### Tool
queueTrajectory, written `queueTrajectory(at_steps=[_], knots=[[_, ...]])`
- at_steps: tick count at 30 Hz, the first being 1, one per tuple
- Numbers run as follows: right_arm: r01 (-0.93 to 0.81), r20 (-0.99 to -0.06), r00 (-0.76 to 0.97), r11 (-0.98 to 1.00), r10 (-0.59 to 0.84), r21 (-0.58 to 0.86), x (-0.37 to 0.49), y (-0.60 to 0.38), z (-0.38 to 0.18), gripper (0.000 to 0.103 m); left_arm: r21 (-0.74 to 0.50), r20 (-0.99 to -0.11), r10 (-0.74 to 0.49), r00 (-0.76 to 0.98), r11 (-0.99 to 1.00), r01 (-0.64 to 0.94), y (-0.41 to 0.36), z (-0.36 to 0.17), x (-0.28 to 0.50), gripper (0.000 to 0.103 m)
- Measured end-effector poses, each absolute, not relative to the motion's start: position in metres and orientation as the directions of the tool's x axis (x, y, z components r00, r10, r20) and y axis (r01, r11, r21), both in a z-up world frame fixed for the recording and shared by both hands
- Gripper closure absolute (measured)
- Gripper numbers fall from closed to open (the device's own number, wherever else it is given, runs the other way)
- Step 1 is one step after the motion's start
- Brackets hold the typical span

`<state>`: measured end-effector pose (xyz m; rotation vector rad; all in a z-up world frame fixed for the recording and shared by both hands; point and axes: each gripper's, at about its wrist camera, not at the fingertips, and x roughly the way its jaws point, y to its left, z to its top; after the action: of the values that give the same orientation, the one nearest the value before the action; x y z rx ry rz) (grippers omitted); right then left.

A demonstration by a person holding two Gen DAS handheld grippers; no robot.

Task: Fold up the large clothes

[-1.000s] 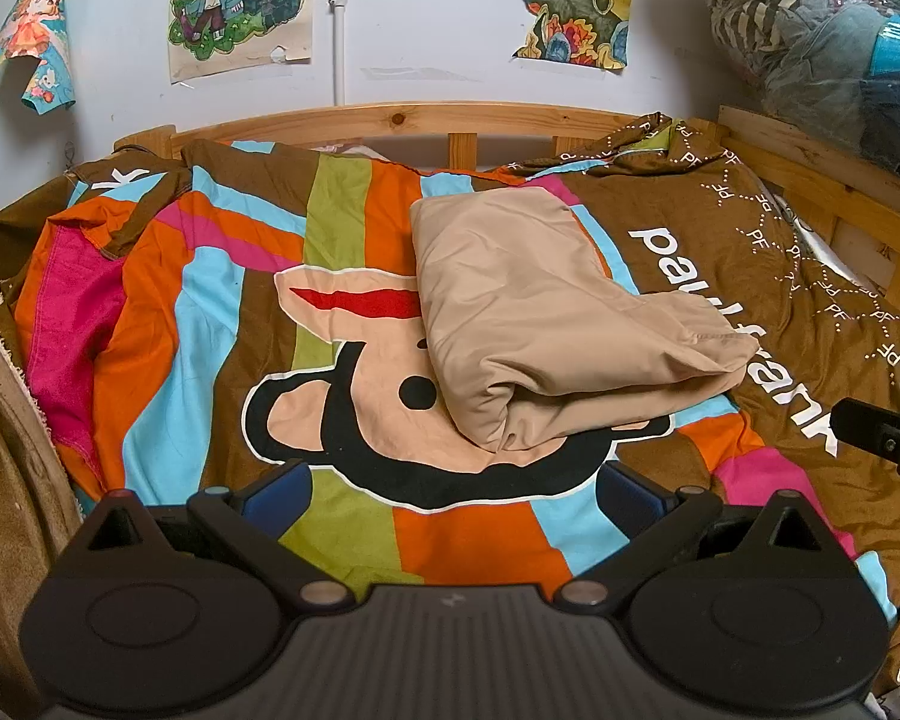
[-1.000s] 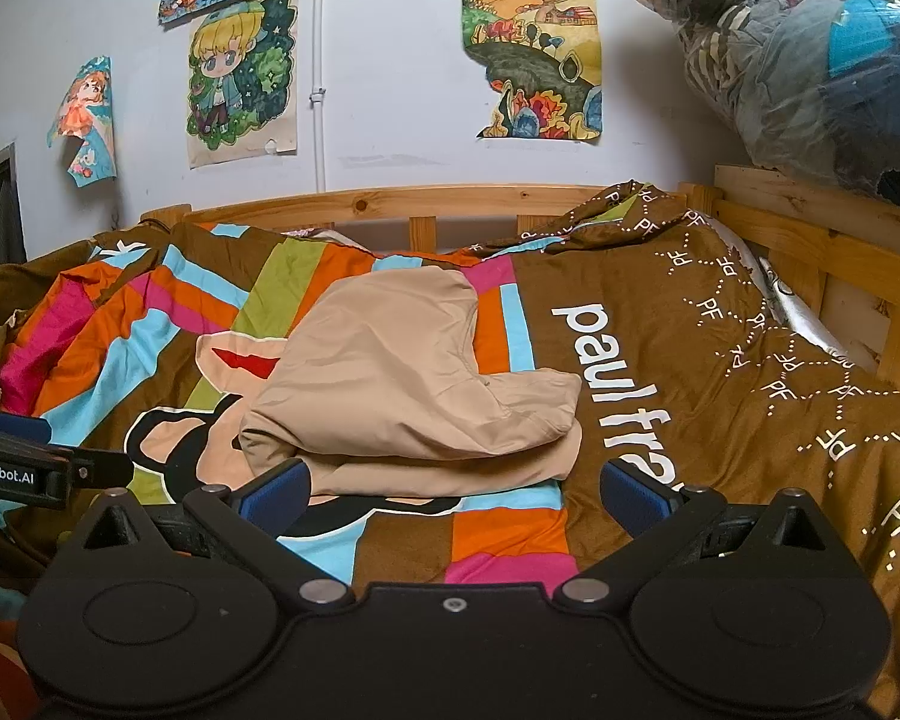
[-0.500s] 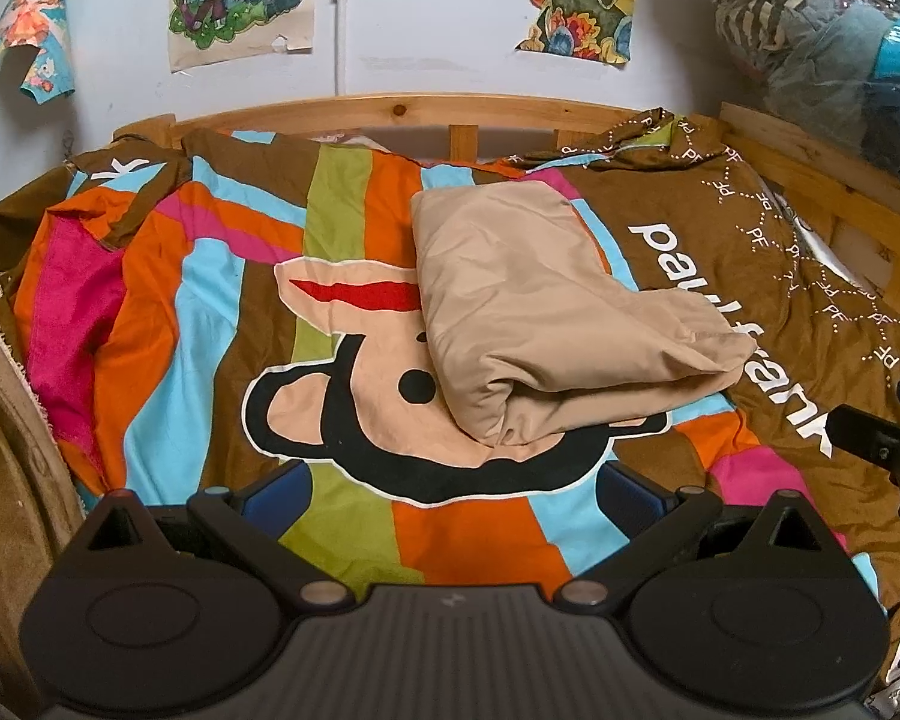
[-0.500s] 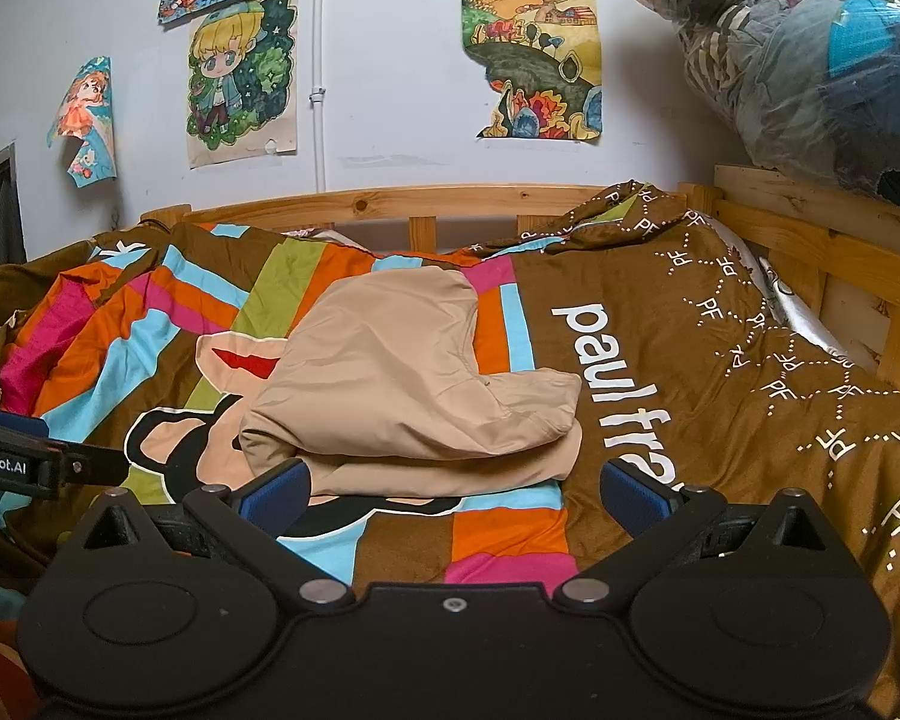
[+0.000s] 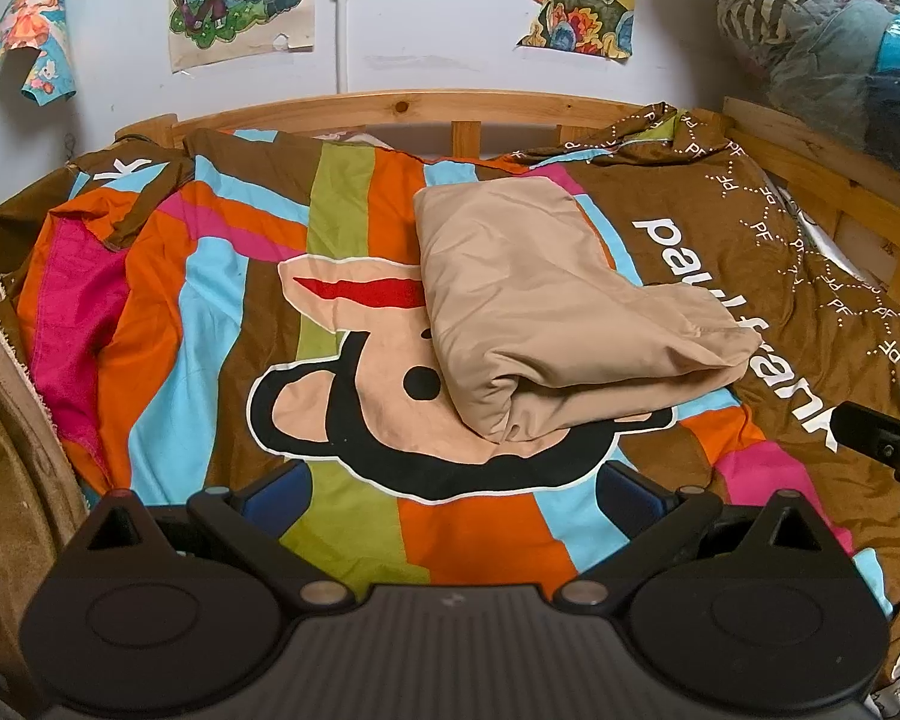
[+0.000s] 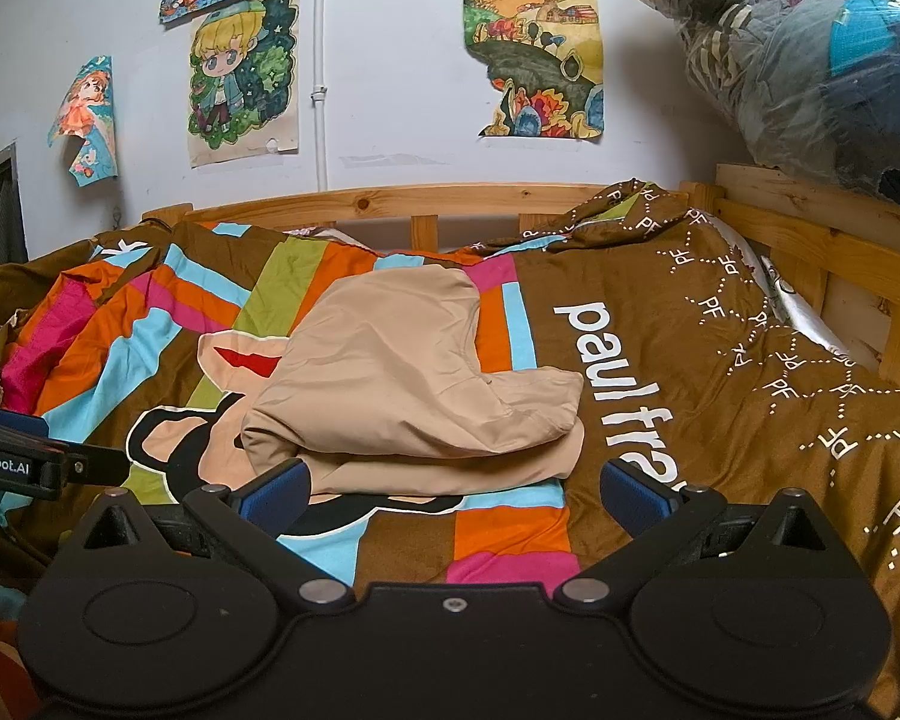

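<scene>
Folded tan garment point(image 5: 546, 312) sits mid-bed on striped monkey-print duvet point(image 5: 222, 312), nothing blocking it. Wooden bed rail point(image 6: 390, 204), wall posters point(image 6: 243, 78), bagged clothes point(image 6: 810, 60) behind. Left gripper point(image 5: 453, 483) and right gripper point(image 6: 456, 489): jaws wide open, empty, short of garment. Unchanged from earlier, only slight left camera drift.

The left gripper point(image 5: 453, 489) was matte black plastic — blue pads point(image 5: 282, 483) on both fingers, two round discs low in the frame, silver rivets at the pivots. The right gripper point(image 6: 455, 487) matched it, one small centre screw added; white "nRobot.AI" lettering at far left.
</scene>
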<state>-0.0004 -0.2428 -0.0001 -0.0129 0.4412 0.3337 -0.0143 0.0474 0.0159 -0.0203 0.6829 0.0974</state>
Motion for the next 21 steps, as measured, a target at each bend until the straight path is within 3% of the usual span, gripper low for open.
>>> queueTrajectory(at_steps=[21], knots=[[-0.318,-0.425,0.849,0.946,0.313,0.061,-0.0026,-0.2411,-0.0029,0.001,0.021,-0.637,0.091,0.765,0.995,-0.101,0.0475,0.0145,-0.0135,0.001]])
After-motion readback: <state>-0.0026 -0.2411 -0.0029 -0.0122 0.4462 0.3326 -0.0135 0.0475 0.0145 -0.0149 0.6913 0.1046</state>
